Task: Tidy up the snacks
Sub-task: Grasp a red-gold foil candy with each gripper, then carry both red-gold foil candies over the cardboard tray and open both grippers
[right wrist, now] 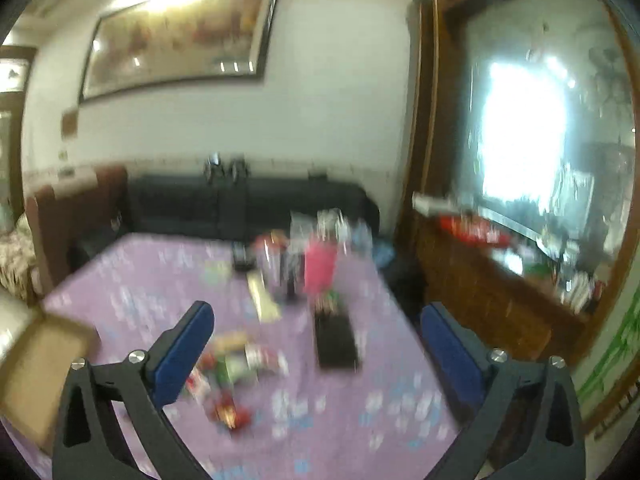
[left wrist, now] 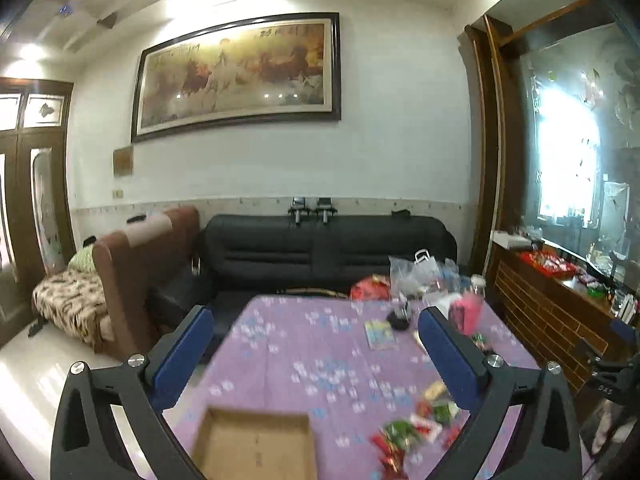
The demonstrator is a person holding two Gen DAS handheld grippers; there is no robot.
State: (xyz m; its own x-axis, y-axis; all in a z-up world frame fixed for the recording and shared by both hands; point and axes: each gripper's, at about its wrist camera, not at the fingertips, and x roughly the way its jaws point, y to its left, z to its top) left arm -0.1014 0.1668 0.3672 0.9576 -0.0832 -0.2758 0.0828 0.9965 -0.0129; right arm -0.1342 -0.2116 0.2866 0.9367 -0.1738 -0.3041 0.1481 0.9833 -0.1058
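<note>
Both claws, left claw (left wrist: 316, 344) and right claw (right wrist: 316, 340), gape wide, empty; shallow brown cardboard box (left wrist: 256, 444) at 6 o'clock, so small crinkly red-green snack packets (left wrist: 416, 428) at 5 could easily scatter off the purple-clothed counter (left wrist: 312, 344) if swiped clumsily

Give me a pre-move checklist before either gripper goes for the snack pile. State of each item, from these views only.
1. Left hand-held gripper open and holding nothing: ok.
2. Right hand-held gripper open and holding nothing: ok.
3. Cardboard box open with visible floor bare, ready to receive: ok.
4. Snack pile on the purple tablecloth, outside the box, nothing on top of it: ok.
5. Single packet picked out as target: cannot tell, both views are blurred.
6. Tall items at the far edge, such as the pink container, stand apart from the pile: ok.
</note>
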